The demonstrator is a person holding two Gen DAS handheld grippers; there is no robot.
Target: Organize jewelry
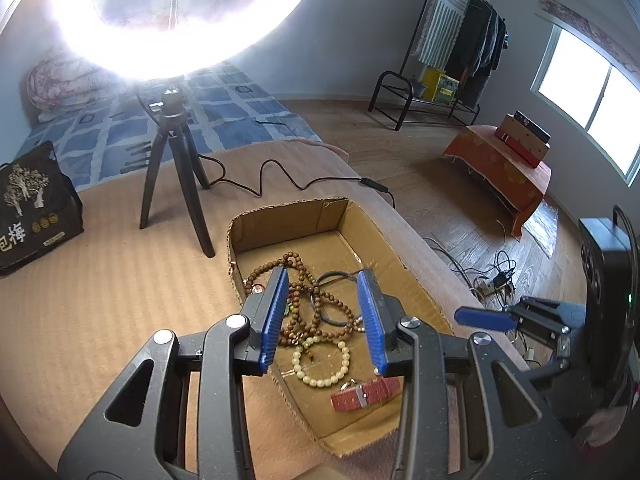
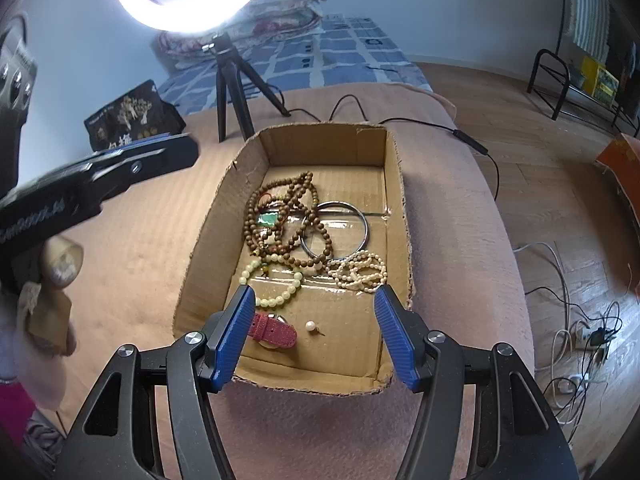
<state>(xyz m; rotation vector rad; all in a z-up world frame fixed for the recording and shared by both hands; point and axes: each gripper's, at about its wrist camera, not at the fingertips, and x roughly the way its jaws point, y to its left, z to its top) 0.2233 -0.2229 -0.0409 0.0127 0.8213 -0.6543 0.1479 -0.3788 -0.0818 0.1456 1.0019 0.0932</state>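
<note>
Box: the open cardboard box [image 2: 394, 184] sits on the tan-covered table [image 2: 132, 248] and holds all the jewelry; it looks light, so expect it to slide if you drag a strand against its wall.
Left gripper [image 1: 326, 316]: its jaws stand apart with nothing clamped, hanging over the tangle in the box.
Right gripper [image 2: 316, 332]: its jaws stand wider apart, also empty, over the near end of the box.
Brown beads: the long wooden bead strand [image 2: 298, 196] lies coiled at the far left of the box floor; it is limp and looped through its neighbours, so pinch a free outer loop and lift slowly.
Bangle: the metal bangle [image 2: 366, 232] lies flat at the far right, its left part under the brown beads; it is stiff, smooth and probably slippery, so close across the rim where it is bare.
White strand: the small pale bead necklace [image 2: 356, 270] is bunched just near the bangle; soft and fine, likely easy to snag.
Cream bracelet: the round cream bead bracelet [image 2: 276, 300] lies mid-box, left; likely on a cord, so take one bead squarely.
Watch: the red-strapped watch [image 2: 272, 330] lies near left, partly behind your right gripper's left finger; grip the flexible strap, not the face.
Pearl: the single pearl stud [image 2: 310, 326] lies alone at the near end; tiny, round, liable to roll, so approach it from straight above.
</note>
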